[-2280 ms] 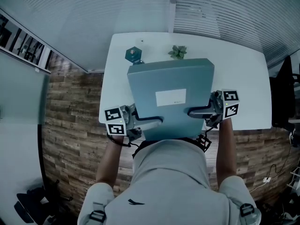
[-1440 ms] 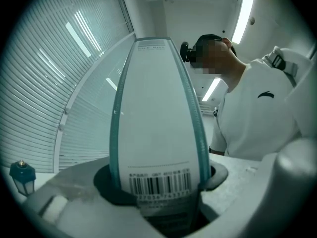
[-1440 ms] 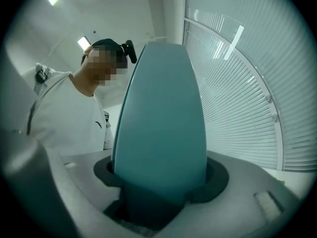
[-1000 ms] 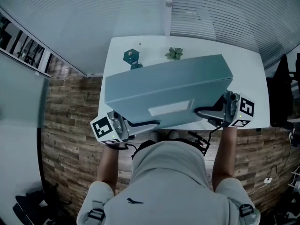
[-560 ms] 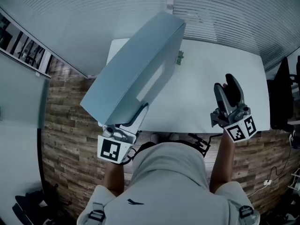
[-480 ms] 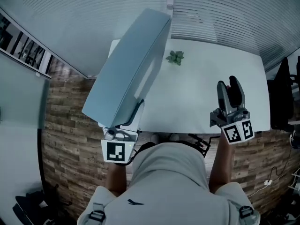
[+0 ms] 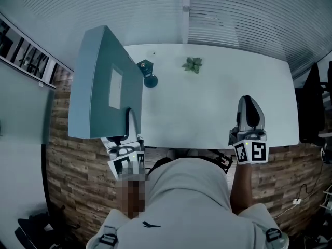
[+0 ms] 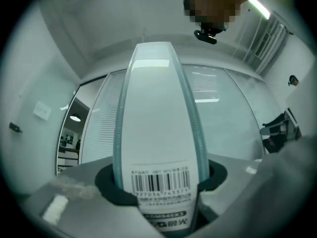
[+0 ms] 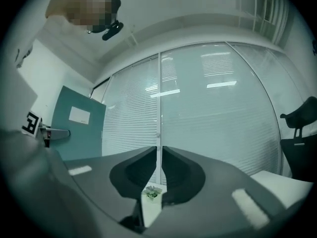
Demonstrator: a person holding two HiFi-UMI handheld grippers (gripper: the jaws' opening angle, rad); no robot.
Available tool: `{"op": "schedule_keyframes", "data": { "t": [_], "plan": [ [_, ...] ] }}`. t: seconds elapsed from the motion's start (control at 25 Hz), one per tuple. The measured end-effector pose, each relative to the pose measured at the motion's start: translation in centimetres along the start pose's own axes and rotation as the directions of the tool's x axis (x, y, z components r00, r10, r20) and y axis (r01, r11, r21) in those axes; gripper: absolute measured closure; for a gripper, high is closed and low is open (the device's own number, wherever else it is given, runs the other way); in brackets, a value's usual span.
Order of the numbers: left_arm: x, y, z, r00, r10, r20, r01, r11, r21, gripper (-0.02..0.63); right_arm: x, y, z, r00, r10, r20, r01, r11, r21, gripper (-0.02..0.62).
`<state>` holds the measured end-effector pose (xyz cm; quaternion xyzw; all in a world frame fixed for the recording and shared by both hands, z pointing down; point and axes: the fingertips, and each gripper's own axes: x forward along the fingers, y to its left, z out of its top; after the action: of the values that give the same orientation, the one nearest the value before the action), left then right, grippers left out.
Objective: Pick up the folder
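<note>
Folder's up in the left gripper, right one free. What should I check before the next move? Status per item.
1. Left gripper jaws clamped on the folder: ok.
2. Folder lifted off the table, standing upright: ok.
3. Grip security, held by the bottom edge alone: cannot tell.
4. Right gripper jaws together, nothing between them: ok.
5. Gap between the folder and the teal ornament: cannot tell, they overlap in the head view.
6. Plant well away from the folder: ok.
</note>
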<state>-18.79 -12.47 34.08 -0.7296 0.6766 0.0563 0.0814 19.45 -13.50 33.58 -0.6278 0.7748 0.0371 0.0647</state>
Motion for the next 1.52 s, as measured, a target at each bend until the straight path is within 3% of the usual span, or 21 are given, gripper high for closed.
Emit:
{"op": "schedule_keyframes", "data": {
  "t": [0.08,0.28,0.52,1.52],
  "plan": [
    [0.2,-0.4,-0.2,1.000,-0.003,-0.004,0.003,0.999,0.033,0.302,0.4,0.4,-0.2,1.000,0.012,-0.008,-0.012,1.000,0.003,0.565],
    [0.5,-0.1,-0.8,1.000,0.010,-0.023,-0.010,1.000,-0.014,0.302,1.0,0.9,-0.5,1.000,0.020,-0.018,-0.019,1.000,0.013,0.565],
    [0.7,0.2,-1.1,0.999,0.009,-0.032,-0.008,1.000,0.019,0.302,0.9,0.5,-1.4,0.999,0.006,-0.036,-0.005,1.000,0.028,0.574],
    [0.3,0.6,-1.5,0.999,0.015,-0.043,-0.015,1.000,0.002,0.302,0.9,0.7,-2.2,0.997,0.024,-0.070,-0.021,0.999,0.043,0.597]
  ]
}}
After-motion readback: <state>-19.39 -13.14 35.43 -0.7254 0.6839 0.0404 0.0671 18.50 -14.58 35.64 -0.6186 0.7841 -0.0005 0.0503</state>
